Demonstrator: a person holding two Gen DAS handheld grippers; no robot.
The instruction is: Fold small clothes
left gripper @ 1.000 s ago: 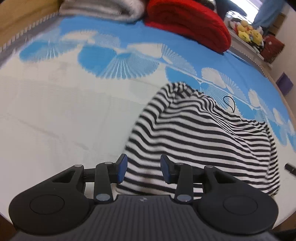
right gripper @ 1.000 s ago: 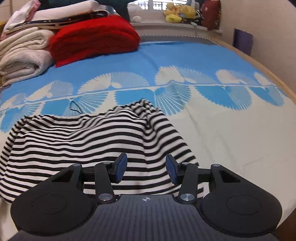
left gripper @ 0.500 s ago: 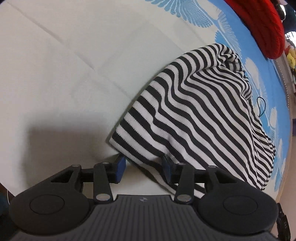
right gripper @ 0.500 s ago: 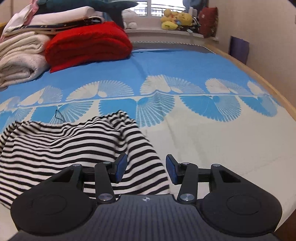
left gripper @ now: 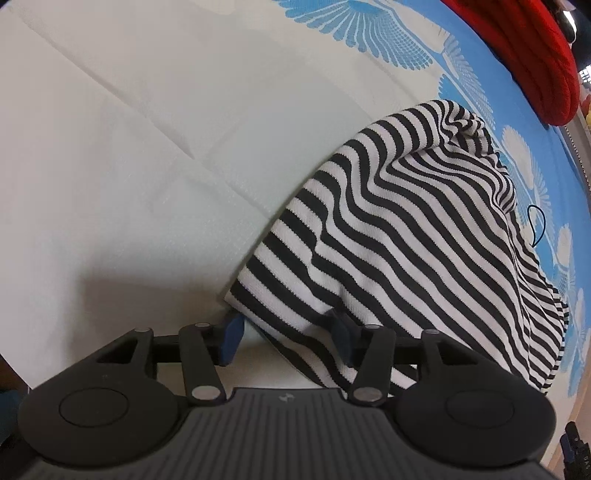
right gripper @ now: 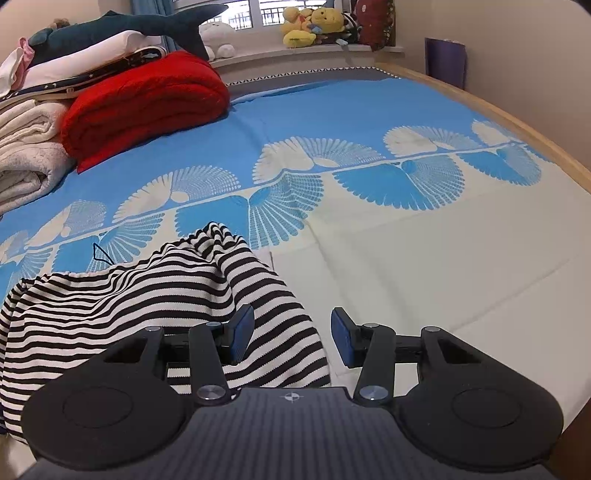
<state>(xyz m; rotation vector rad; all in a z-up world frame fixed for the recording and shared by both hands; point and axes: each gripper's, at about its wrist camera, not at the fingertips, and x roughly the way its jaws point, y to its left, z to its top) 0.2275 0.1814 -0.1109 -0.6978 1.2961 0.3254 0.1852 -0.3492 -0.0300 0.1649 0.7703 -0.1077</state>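
Bedspread (right gripper: 369,110) carries the striped top (left gripper: 406,229), crumpled. Left tool (left gripper: 286,334) points down, jaws opening astride its near corner. Right tool (right gripper: 291,338), released, hovers over the hem at seven o'clock.

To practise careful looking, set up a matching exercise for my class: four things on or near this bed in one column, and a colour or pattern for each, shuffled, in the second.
Things
1. small garment
2. folded blanket
3. plush shark
4. soft toys on the windowsill

Colour or pattern
A. yellow
B. black and white stripes
C. red
D. dark teal

Pairs: 1-B, 2-C, 3-D, 4-A
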